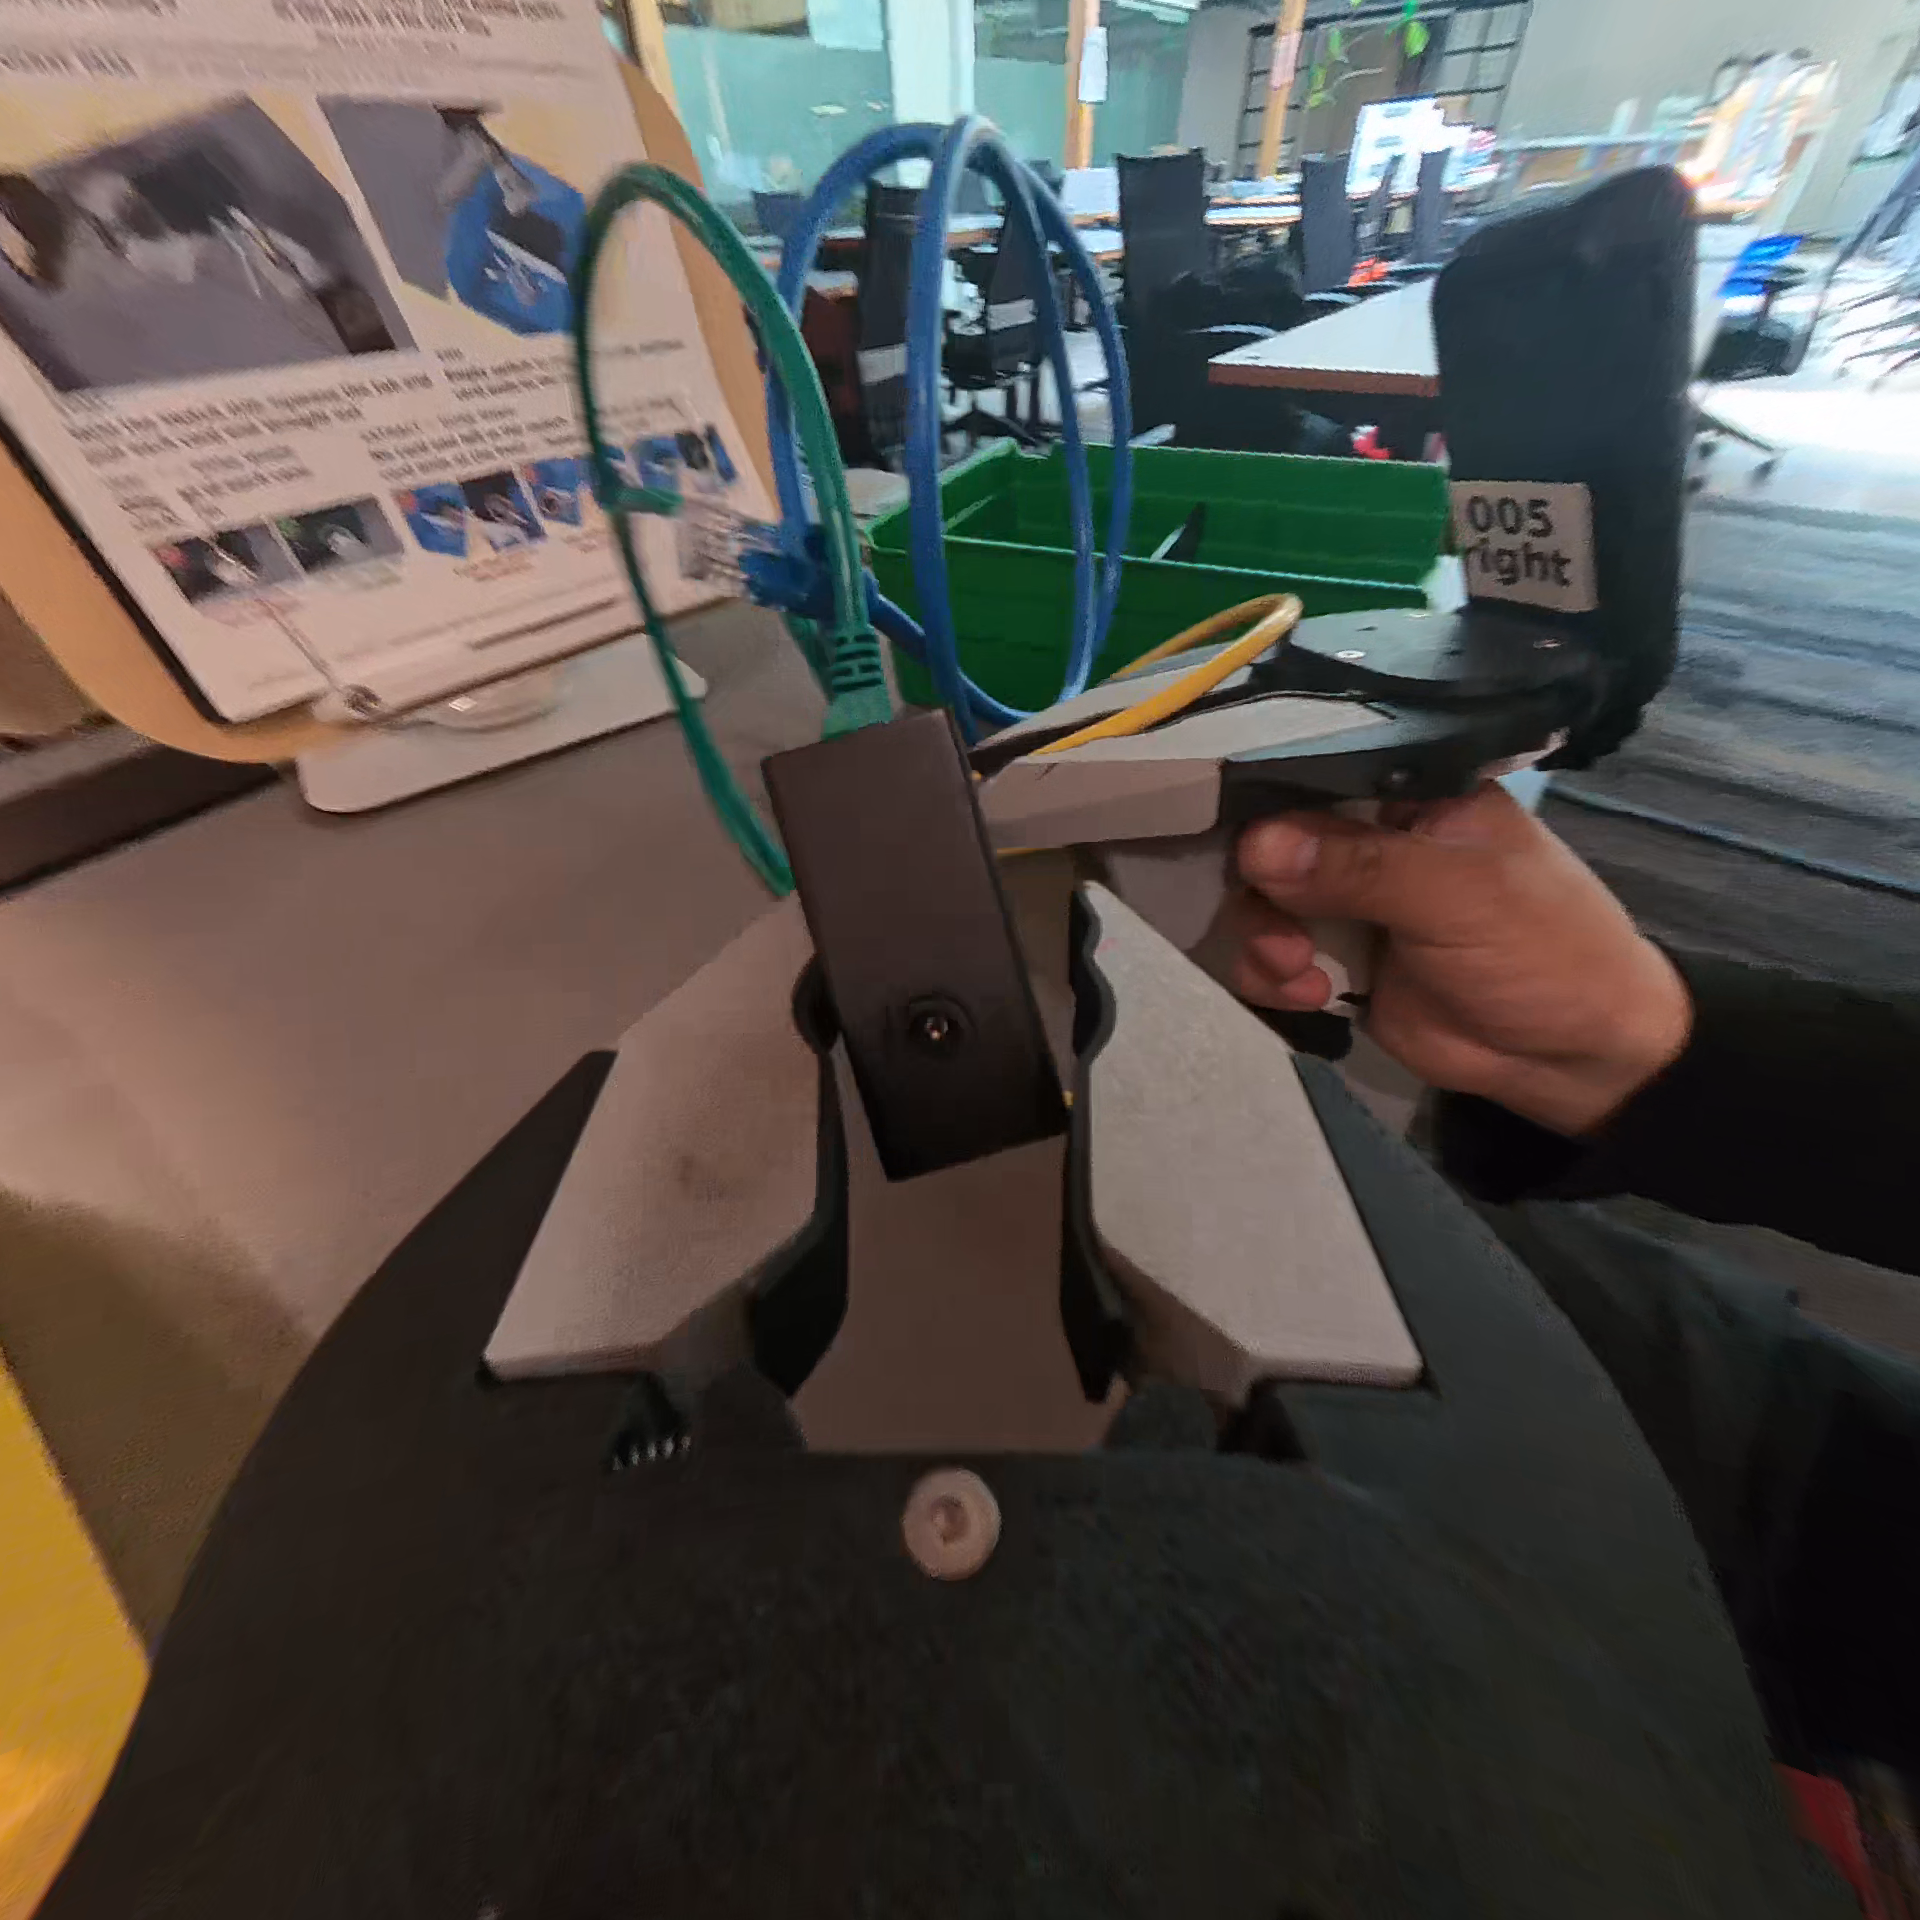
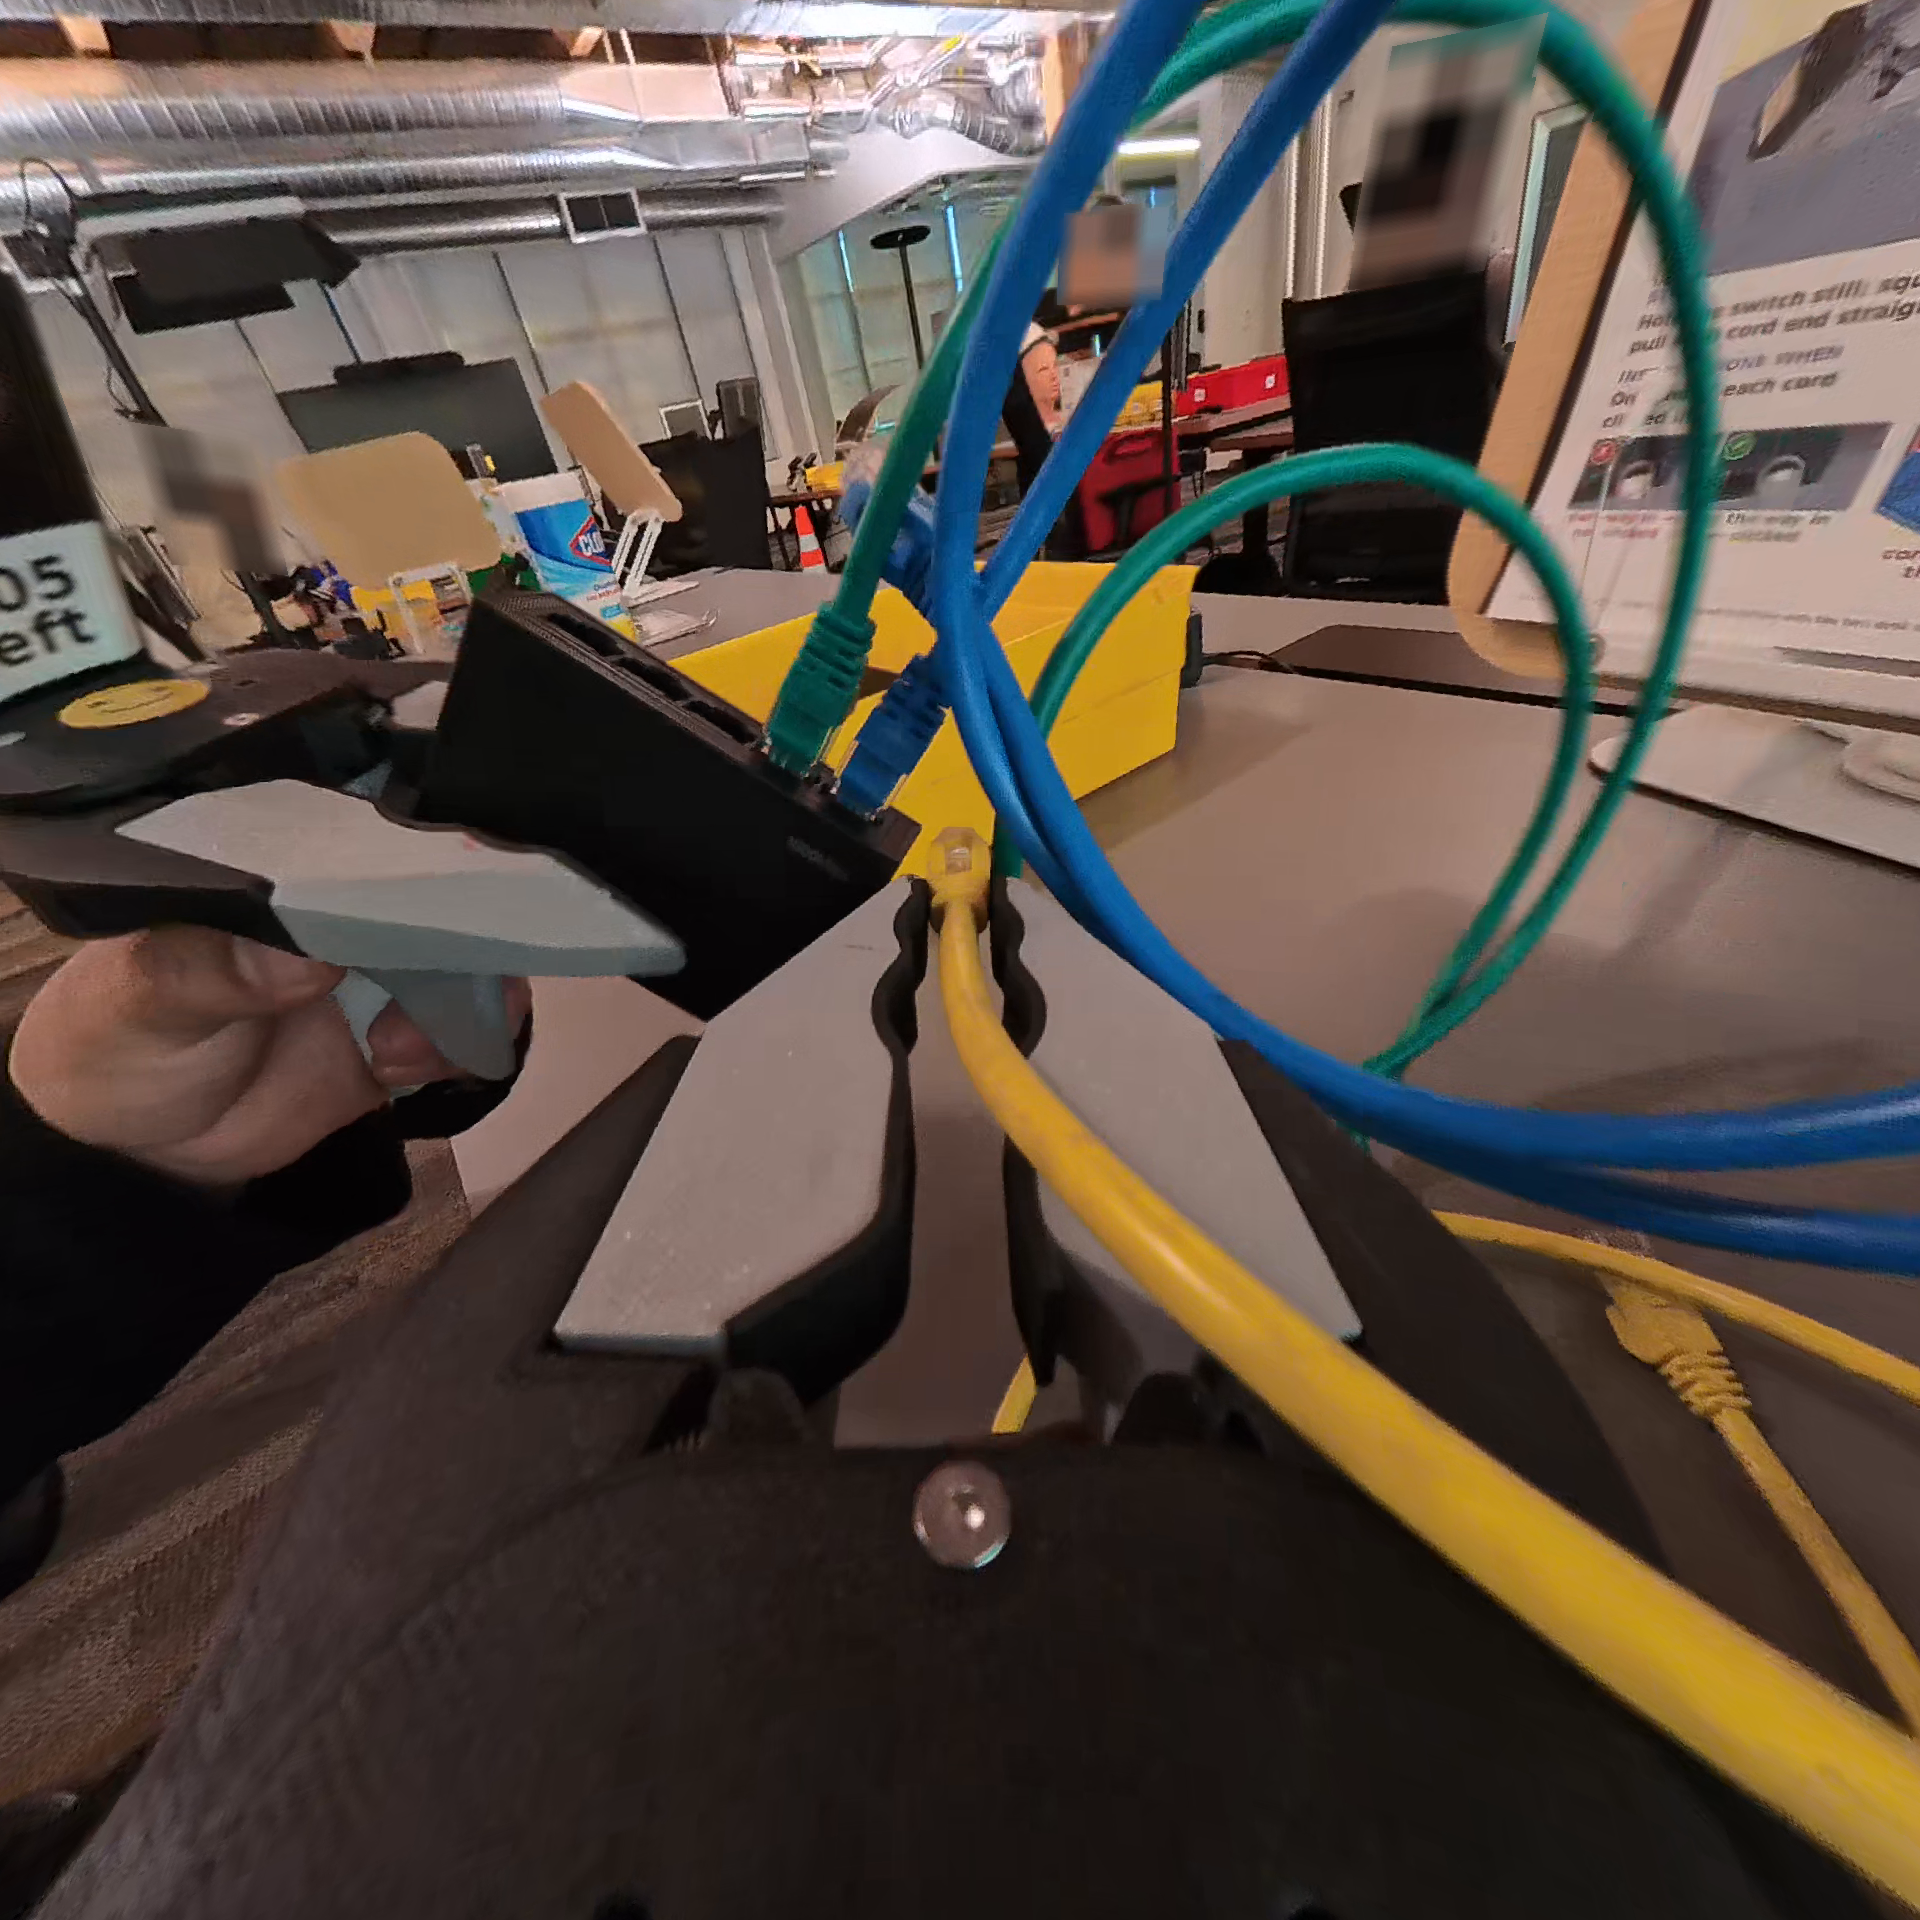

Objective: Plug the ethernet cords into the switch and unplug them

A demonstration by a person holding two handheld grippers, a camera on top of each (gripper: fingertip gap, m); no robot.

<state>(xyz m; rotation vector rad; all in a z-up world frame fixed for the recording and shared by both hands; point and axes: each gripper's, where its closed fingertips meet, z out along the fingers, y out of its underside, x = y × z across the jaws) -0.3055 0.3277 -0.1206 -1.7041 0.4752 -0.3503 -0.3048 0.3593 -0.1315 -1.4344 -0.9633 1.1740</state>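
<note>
Black switch (image 2: pixel 665 769) pinched in left gripper (image 1: pixel 940 977), above grey table (image 2: pixel 1351 831); green cord (image 2: pixel 821 675), blue cord (image 2: pixel 894 727) plugged in. Yellow cord (image 2: pixel 961 935) clamped by right gripper (image 2: pixel 956 914). Yellow bin (image 2: pixel 1091 665), green bin (image 1: pixel 1195 540) behind; contents unclear. Open office beyond.

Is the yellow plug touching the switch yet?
Apart. The right wrist view shows the yellow plug, pinched in the right tongs, just off the switch corner, grey table visible between them.

Black grippers (image 1: pixel 940 1029) — grey fingers (image 2: pixel 748 1143), dark sleeves (image 1: pixel 1714 1143)
</note>
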